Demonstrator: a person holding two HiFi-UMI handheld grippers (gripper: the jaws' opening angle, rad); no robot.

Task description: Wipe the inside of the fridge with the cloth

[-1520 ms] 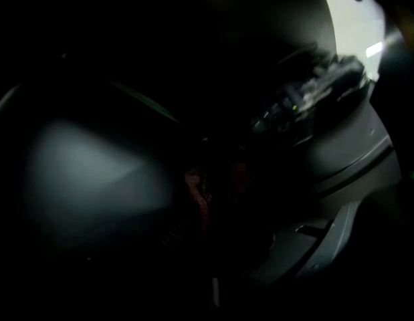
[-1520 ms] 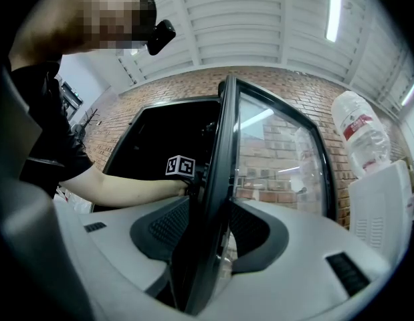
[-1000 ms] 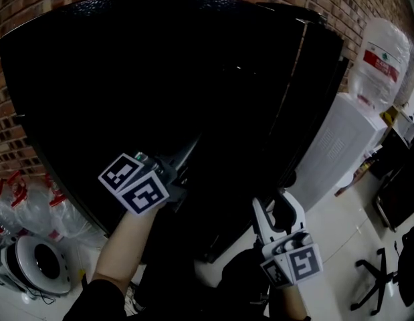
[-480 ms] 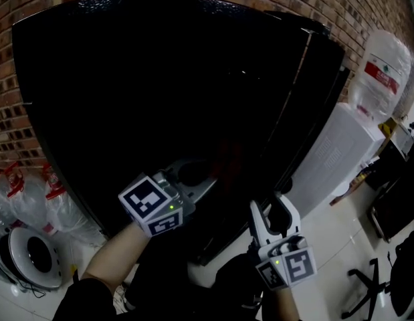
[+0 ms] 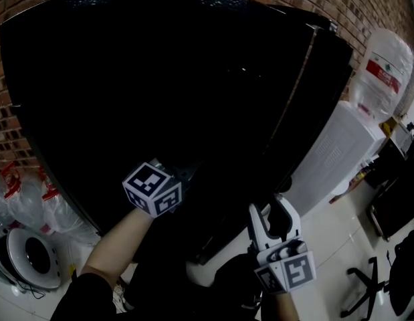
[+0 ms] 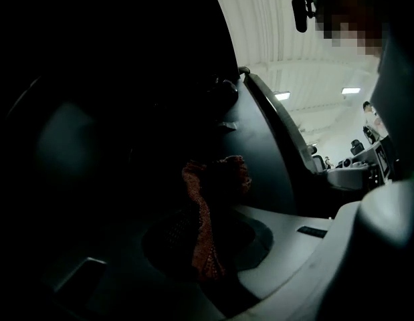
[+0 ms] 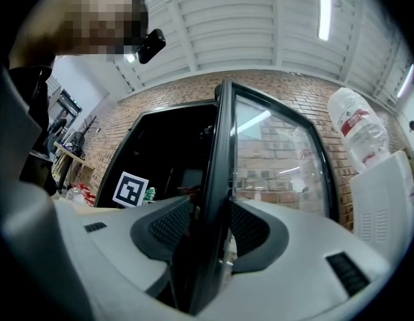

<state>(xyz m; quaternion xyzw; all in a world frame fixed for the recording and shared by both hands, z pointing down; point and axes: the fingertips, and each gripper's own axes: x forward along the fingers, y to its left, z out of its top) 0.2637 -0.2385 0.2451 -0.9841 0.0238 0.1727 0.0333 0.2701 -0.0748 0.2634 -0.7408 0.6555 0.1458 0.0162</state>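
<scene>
In the head view, the fridge [image 5: 160, 79] is showing only blackness inside. My left claw [image 5: 182, 174] is reaching into it, its tips swallowed by the dark. My right claw [image 5: 275, 212] is straddling the edge of the door [image 5: 319, 92], low down.

In the left gripper view, my left claw is pinching the reddish cloth [image 6: 201, 236] tight; everything beyond it is too dim to read.

In the right gripper view, my right claw is clamping the door's dark frame between wide-set pads, and the frame's lower end is running out of view.
</scene>
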